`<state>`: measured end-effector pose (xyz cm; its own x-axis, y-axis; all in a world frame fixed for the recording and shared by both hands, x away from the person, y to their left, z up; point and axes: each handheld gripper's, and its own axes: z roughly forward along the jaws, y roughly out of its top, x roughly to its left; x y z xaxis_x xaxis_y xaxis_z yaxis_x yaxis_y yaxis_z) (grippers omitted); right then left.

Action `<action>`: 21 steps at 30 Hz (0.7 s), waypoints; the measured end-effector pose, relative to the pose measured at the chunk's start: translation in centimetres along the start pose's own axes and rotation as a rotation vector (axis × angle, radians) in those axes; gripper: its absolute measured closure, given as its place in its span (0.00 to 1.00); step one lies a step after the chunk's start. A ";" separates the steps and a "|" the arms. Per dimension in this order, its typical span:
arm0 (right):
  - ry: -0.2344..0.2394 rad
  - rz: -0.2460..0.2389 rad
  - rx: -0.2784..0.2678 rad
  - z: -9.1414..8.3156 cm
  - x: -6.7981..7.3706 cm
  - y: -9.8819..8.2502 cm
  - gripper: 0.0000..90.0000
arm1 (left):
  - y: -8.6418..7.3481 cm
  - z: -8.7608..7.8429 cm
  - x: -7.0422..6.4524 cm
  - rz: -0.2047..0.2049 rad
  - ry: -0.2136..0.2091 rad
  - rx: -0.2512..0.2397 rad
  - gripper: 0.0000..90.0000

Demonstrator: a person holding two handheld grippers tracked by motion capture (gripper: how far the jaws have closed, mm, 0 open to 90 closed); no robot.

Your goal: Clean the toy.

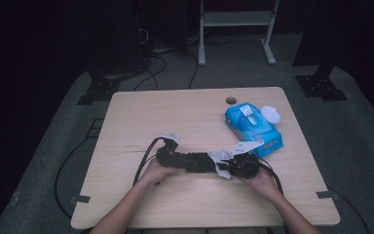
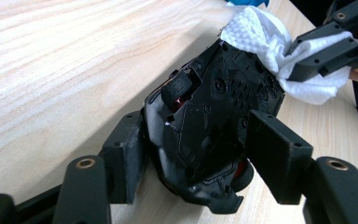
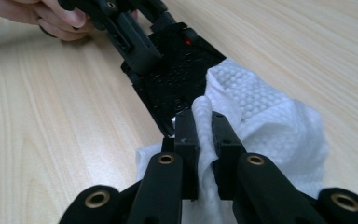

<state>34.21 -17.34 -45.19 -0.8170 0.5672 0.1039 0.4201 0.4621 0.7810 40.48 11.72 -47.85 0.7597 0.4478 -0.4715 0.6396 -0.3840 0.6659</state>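
At the wooden table (image 1: pixel 141 112), I am working two hand-held grippers over one black toy car and one white wipe. On the left, my left gripper (image 2: pixel 193 154) is holding the toy car (image 2: pixel 209 116) with its underside turned up toward the camera, one pad sitting against each flank of the car's body. Two of the car's wheels are showing in the left gripper view, one near the upper left of the chassis and one at the lower right with a red hub. The car is lying low over the table near the middle of its front edge, between my two hands. Moving right, one crumpled white wipe (image 3: pixel 261 112) is resting against the far end of the car's underside. My right gripper (image 3: pixel 204 140) is pinching a fold of that wipe, its jaws drawn almost together on the cloth. Farther right, toward the table's far corner, one blue pack of wipes (image 1: pixel 253 129) is lying flat with its lid flipped open, and one small white round lid (image 1: pixel 271 114) is sitting just beside it.
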 end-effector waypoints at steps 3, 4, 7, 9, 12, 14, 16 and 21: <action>-0.032 0.029 -0.015 -0.7 -0.7 0.0 0.92 | -0.2 -0.1 -0.1 0.029 0.008 -0.018 0.45; -0.043 0.041 -0.017 -1.0 -1.1 0.0 0.92 | -0.3 -0.1 -0.2 0.033 0.010 -0.019 0.45; -0.056 0.058 -0.015 -1.4 -1.8 -0.1 0.86 | -0.3 -0.1 -0.5 0.048 0.023 -0.028 0.45; -0.062 0.064 -0.007 -1.5 -2.1 -0.3 0.80 | -0.4 -0.2 -0.7 0.070 0.035 -0.029 0.45; -0.044 0.079 -0.005 -1.4 -2.5 -0.4 0.73 | -0.5 -0.2 -1.2 0.110 0.062 -0.044 0.45; -0.041 0.081 -0.003 -1.3 -2.6 -0.4 0.66 | -0.7 -0.3 -1.6 0.140 0.084 -0.053 0.44; -0.035 0.094 -0.001 -1.3 -2.8 -0.4 0.62 | -0.9 -0.4 -1.9 0.173 0.101 -0.061 0.44; -0.016 0.106 -0.008 -1.3 -3.2 -0.5 0.58 | -1.4 -0.5 -2.9 0.269 0.152 -0.069 0.45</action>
<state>36.14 -20.25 -45.12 -0.7616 0.6236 0.1765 0.5007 0.3932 0.7712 37.32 11.41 -47.17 0.8708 0.4555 -0.1849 0.4051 -0.4519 0.7948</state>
